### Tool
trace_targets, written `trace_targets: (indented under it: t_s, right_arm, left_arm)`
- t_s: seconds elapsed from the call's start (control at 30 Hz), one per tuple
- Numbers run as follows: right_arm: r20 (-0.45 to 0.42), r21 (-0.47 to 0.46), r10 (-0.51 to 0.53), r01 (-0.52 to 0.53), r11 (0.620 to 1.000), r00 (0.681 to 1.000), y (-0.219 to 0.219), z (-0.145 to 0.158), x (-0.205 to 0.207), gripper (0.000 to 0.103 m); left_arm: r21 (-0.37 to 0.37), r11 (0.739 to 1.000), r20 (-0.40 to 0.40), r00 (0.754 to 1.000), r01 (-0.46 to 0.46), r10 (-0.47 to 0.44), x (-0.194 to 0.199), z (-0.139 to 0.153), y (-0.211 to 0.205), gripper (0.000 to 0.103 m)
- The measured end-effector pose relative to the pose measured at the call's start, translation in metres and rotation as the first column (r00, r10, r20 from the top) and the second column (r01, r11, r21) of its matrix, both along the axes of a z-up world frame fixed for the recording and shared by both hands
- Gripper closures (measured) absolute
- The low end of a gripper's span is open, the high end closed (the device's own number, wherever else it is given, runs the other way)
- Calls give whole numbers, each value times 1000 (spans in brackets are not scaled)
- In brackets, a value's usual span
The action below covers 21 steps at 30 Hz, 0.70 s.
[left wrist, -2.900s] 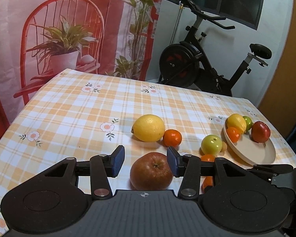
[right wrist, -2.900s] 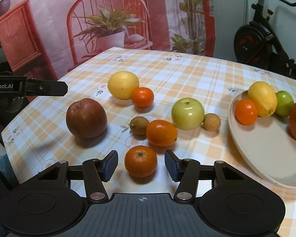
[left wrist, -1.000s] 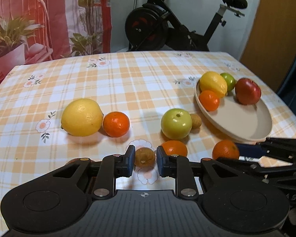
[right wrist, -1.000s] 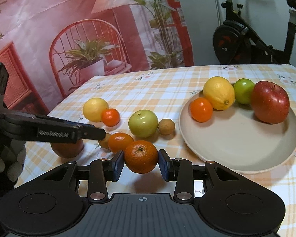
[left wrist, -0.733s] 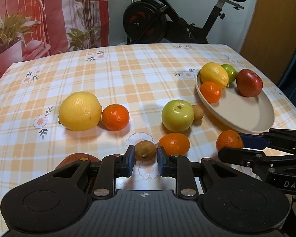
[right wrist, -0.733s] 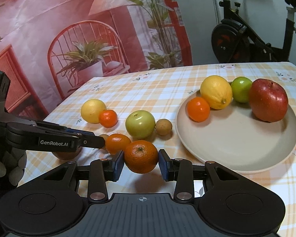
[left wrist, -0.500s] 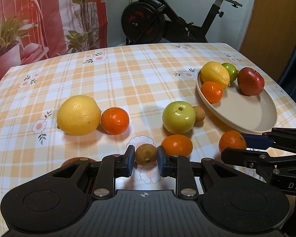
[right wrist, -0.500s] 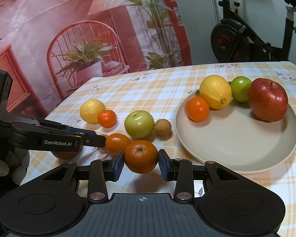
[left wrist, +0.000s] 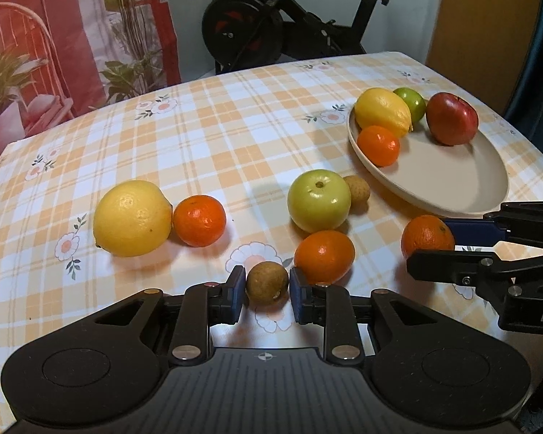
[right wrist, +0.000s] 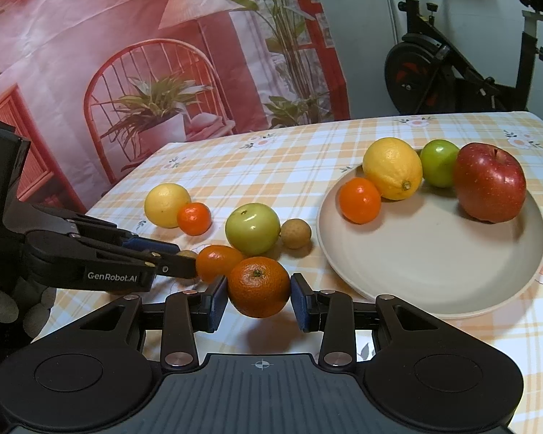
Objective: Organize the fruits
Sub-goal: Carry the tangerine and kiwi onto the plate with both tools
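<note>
The left gripper point(left wrist: 267, 294) is clamped on a small brown fruit point(left wrist: 266, 282), low over the tablecloth point(left wrist: 206, 144); the right gripper point(right wrist: 259, 302) pinches a tangerine point(right wrist: 259, 286) that hangs clear of the cloth, its shadow below it. Just beyond the left jaws sits an orange point(left wrist: 324, 256), touching or nearly touching a green apple point(left wrist: 319, 200), with a second brown fruit point(left wrist: 357, 188) tucked against the apple's far side. Further left, a lemon point(left wrist: 132, 218) and a small tangerine point(left wrist: 199, 220) lie side by side. The plate point(right wrist: 430, 253) stands to the right and already holds a lemon, a tangerine, a green fruit and a red apple point(right wrist: 489, 182), all crowded along its far rim. By my reckoning the job is not yet half done: two fruits are in hand and five remain loose. The plate's near half is bare, so there is room to set things down, though the table's right edge runs close behind it and the two grippers work near each other.
</note>
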State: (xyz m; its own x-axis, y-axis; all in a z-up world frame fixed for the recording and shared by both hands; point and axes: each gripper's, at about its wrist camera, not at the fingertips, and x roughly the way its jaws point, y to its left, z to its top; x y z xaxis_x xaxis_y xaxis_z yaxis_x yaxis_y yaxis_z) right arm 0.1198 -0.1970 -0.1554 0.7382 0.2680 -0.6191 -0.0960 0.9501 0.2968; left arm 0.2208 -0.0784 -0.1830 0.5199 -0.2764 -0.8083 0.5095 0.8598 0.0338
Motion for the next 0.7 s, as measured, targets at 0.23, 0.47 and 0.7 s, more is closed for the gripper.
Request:
trace_targets:
  t_s: [0.23,0.47,0.7]
  right_arm:
    - [4,2,-6,6,1000,1000,-2,2,0,68]
    - [18,3,-16,16,1000,1000,-5,5,-1,68]
    - [31,1,-22,22,1000,999,-7,8,-4,68]
  left_arm:
    - [4,1000,3,1000,4,-4,-1,0,-1,76]
    - [-44,998,20,999,-38,39,-4,11,6,76]
    - [-79,996,54,997,-42,47,-10,28,6,76]
